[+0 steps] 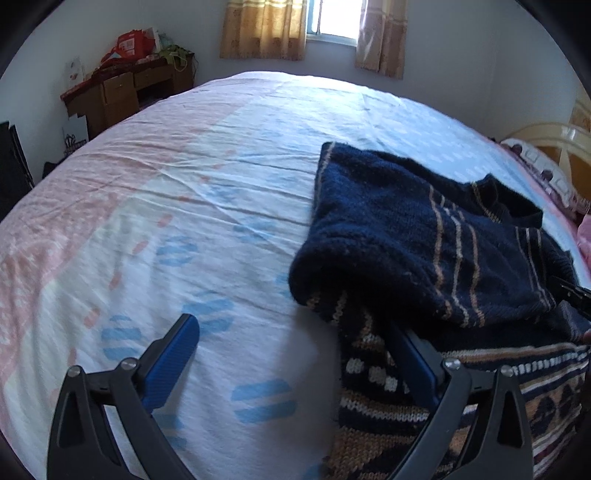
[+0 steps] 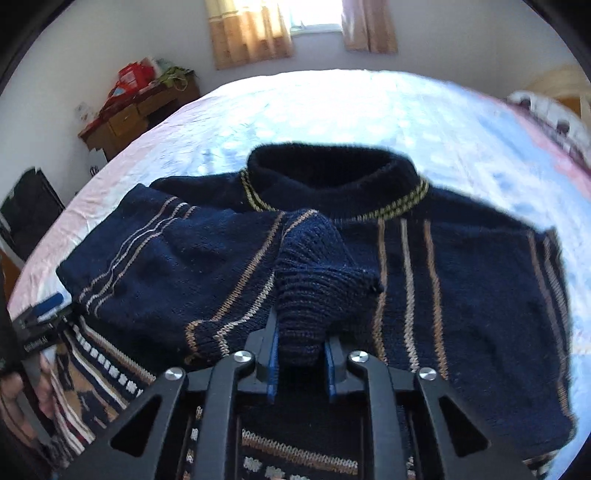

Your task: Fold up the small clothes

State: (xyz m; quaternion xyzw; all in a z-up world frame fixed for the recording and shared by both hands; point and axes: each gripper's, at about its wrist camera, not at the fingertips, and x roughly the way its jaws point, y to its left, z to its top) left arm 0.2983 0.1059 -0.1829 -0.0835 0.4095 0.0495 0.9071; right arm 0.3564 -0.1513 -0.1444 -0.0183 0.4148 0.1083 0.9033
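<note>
A small navy knit sweater (image 2: 461,280) with tan stripes and a patterned hem lies on the bed, collar away from me. Its left sleeve is folded across the chest. My right gripper (image 2: 301,350) is shut on the ribbed cuff (image 2: 310,295) of the other sleeve, held over the middle of the sweater. In the left wrist view the sweater (image 1: 399,229) lies to the right. My left gripper (image 1: 295,354) is open at the sweater's left edge; its right finger (image 1: 413,362) is partly under the folded sleeve, its left finger (image 1: 173,358) over bare sheet.
The bed sheet (image 1: 184,206) is pale with pink and blue marks. A wooden desk (image 1: 122,92) with red bags stands by the far left wall. A curtained window (image 1: 332,22) is behind the bed. Pillows (image 1: 543,166) lie at the right.
</note>
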